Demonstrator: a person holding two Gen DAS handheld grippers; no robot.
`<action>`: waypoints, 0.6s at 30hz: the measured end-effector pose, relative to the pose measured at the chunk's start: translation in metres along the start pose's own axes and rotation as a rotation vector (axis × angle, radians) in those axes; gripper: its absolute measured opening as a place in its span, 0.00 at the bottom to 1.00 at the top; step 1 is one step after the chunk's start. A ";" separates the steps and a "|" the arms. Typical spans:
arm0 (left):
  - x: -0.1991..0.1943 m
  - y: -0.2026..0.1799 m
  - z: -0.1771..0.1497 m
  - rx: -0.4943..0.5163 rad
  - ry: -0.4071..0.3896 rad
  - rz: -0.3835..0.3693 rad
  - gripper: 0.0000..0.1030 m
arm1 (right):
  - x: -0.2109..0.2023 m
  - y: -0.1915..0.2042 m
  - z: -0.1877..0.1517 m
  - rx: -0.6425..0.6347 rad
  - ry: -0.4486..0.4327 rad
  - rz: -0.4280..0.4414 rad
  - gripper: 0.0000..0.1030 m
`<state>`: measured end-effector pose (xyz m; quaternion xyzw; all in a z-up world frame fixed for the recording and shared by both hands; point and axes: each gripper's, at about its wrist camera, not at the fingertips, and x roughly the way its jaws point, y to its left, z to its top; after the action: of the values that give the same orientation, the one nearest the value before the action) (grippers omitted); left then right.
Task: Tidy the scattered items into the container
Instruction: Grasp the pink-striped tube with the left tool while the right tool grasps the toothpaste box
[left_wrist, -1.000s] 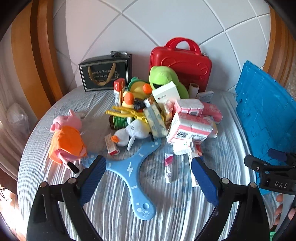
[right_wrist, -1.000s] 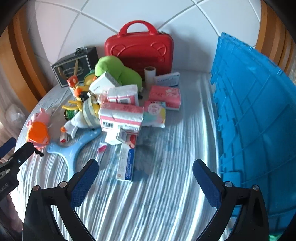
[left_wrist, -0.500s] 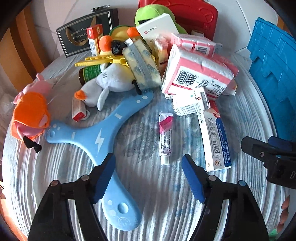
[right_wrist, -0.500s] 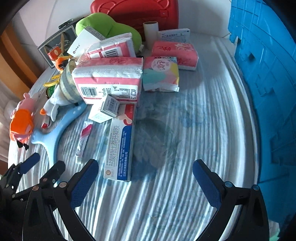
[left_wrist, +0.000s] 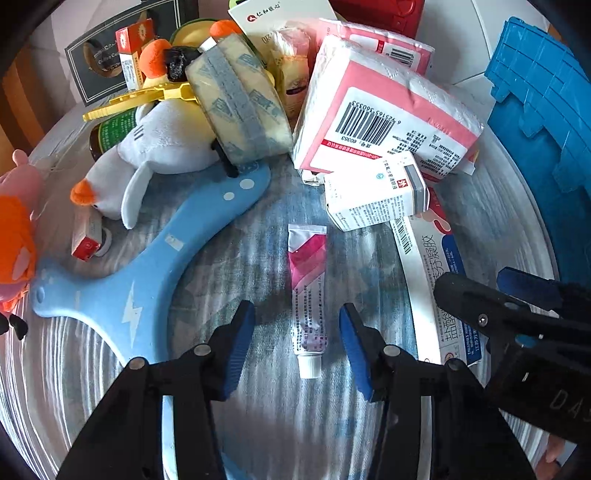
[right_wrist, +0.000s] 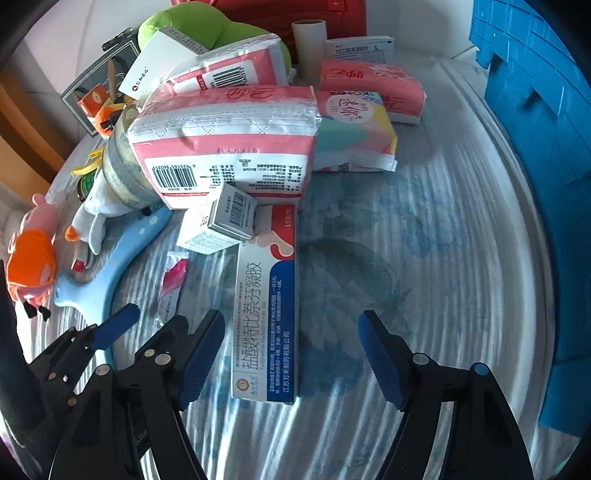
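- Left wrist: our left gripper straddles the tube, jaws closing, pads not touching it yet. The tube lies flat on the cloth, cap toward us.
- To do it well, we centre on the tube body above the cap and get low, since it is thin.
- Boomerang sits just left of the left finger and the long box just right; we should avoid snagging either.
- Right wrist: our right gripper is half wide and closing around the long box, no contact visible.
- A small carton rests on the box's far end and may tumble when we lift.
- Crate stands right, path clear.
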<state>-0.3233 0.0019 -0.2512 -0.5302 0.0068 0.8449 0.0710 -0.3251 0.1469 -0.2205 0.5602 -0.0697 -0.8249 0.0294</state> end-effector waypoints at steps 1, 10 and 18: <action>0.001 -0.001 0.001 0.009 0.000 -0.002 0.44 | 0.003 0.002 0.001 -0.003 0.002 0.001 0.71; -0.001 -0.006 0.001 0.047 -0.021 0.004 0.21 | 0.020 0.017 0.007 -0.022 0.024 -0.001 0.51; -0.012 -0.010 -0.006 0.067 -0.025 -0.015 0.17 | 0.028 0.023 0.006 -0.028 0.038 -0.033 0.24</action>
<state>-0.3112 0.0100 -0.2425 -0.5171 0.0304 0.8501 0.0954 -0.3416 0.1209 -0.2411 0.5765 -0.0484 -0.8153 0.0247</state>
